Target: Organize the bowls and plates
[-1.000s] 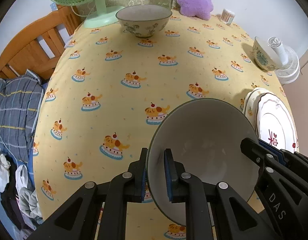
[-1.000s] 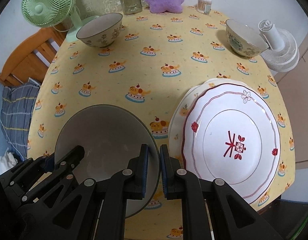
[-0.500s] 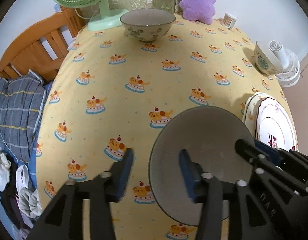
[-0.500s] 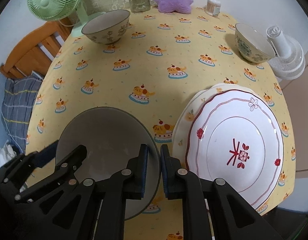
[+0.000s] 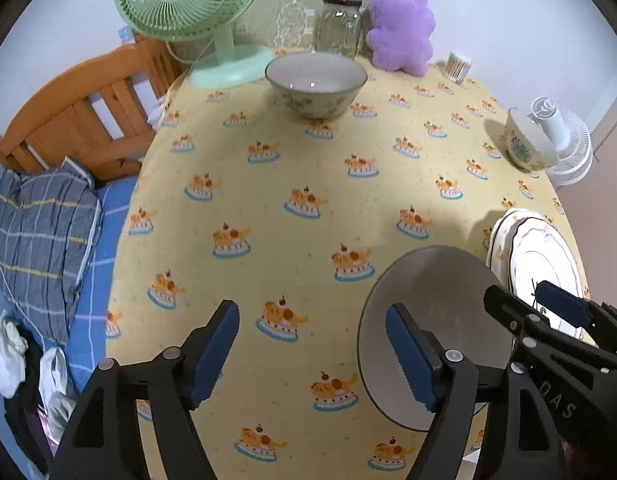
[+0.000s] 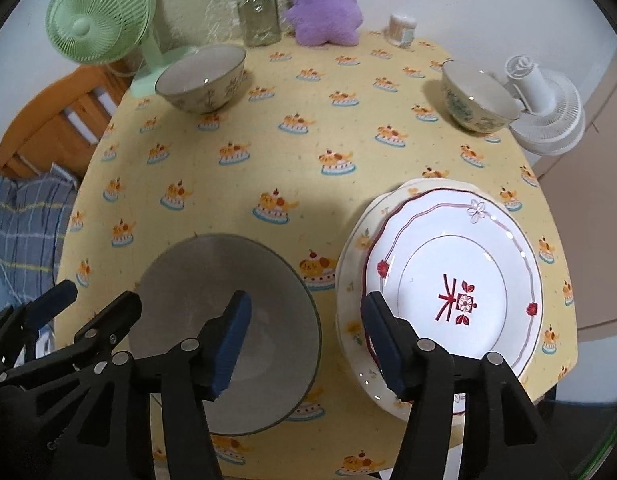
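Both the left gripper [image 5: 312,354] and right gripper [image 6: 306,340] now spread, releasing the grey ceramic bowl [image 6: 228,320] between them; bowl placed.

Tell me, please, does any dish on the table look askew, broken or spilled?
Only the plate stack is slightly askew: the red-rimmed plate sits off-centre on the cream one. The grey bowl and both patterned bowls stand upright, with no spill visible.
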Demonstrator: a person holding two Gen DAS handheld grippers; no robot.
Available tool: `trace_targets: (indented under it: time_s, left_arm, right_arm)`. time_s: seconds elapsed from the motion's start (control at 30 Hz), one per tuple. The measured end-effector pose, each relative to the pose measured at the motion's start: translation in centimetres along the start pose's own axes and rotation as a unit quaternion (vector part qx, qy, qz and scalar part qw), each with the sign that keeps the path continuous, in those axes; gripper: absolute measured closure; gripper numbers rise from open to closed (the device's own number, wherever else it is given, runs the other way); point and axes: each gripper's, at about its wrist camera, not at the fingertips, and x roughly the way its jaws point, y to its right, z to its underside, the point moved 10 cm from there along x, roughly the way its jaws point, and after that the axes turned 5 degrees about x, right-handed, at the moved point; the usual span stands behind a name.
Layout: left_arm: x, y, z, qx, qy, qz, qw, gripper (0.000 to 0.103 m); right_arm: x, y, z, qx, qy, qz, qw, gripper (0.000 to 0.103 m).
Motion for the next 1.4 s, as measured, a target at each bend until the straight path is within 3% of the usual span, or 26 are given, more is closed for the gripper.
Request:
trace_targets:
  time_s: [0.27, 0.53, 1.07, 1.4]
  left_arm:
    - [-2.0, -1.2, -2.8, 0.009, 0.031, -0.004, 0.9995, 0.01]
    - [-3.1, -1.6, -6.6, -0.005, 0.063, -0.023, 0.9978, 0.007]
    - [-0.5, -0.5, -13.9, -0.077, 0.08, -0.085, 0.9902, 0.007]
    - [1.9, -3.5, -18.7, -0.132, 0.103, -0.126, 0.9778, 0.008]
  right_arm:
    - [-2.5, -0.4, -3.1, 0.016, 0.037, 0.004, 0.999, 0.036]
    - [-3.7, -0.5, -7.6, 0.007, 0.061, -0.007, 0.998, 0.03]
    - [-0.1, -1.9, -17.7, -0.09, 0.084, -0.076, 0.989, 0.03]
    - [3.8, -5.7, -23.9, -0.111, 0.082, -0.126, 0.982, 0.03]
